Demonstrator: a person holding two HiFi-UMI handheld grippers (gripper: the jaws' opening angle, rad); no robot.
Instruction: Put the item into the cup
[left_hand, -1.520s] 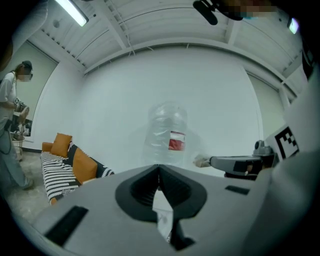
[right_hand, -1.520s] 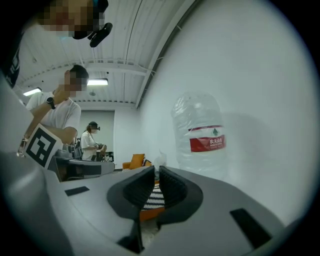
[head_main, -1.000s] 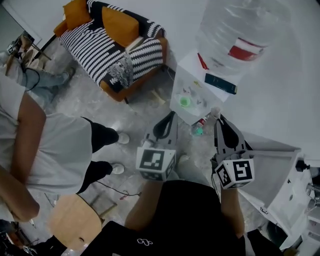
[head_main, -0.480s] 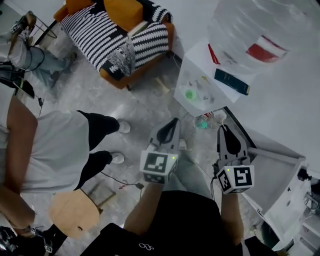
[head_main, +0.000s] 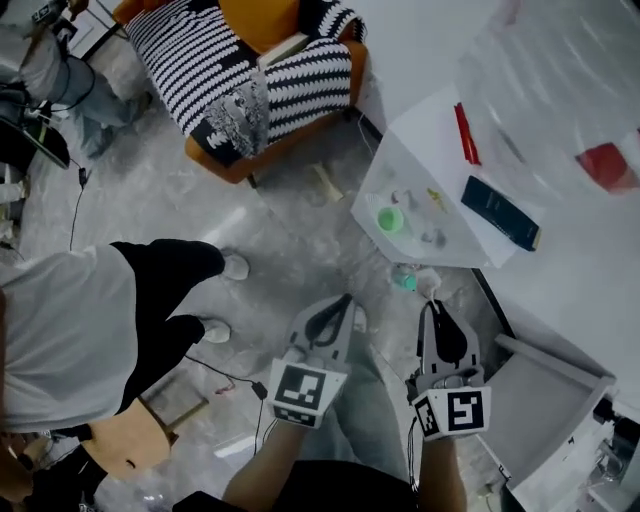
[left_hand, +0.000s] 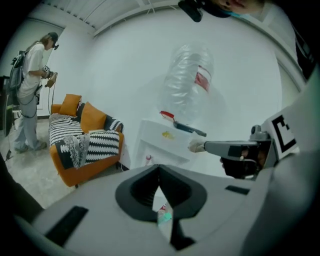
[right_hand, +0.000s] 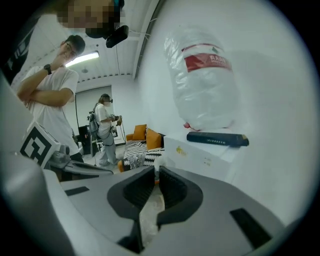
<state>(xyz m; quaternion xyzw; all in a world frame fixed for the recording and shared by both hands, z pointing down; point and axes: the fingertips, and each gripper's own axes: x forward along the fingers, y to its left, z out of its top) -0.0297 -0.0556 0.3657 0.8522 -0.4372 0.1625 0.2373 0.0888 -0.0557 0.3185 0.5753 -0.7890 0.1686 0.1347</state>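
Note:
My right gripper (head_main: 430, 300) is shut on a small white item (head_main: 428, 284) that sticks out past its tips; in the left gripper view the same white item (left_hand: 196, 146) shows at the end of that gripper. My left gripper (head_main: 343, 303) is shut and empty, held beside the right one above the floor. A small green, cup-like round thing (head_main: 389, 220) sits on the white water dispenser (head_main: 420, 170), ahead of both grippers and apart from them. In the right gripper view, the jaws (right_hand: 155, 175) leave only a thin slit.
A large clear water bottle (right_hand: 202, 80) stands on the dispenser, with a dark blue flat object (head_main: 500, 213) and a red pen (head_main: 466, 133) beside it. A small green-capped bottle (head_main: 403, 280) lies at the dispenser's foot. A striped orange armchair (head_main: 250, 80) stands far left; a person (head_main: 90, 320) is close on my left.
Both grippers have dropped lower in the head view and stayed side by side. The view has swung toward the dispenser, which now lies more fully ahead. The white item stays in the right gripper.

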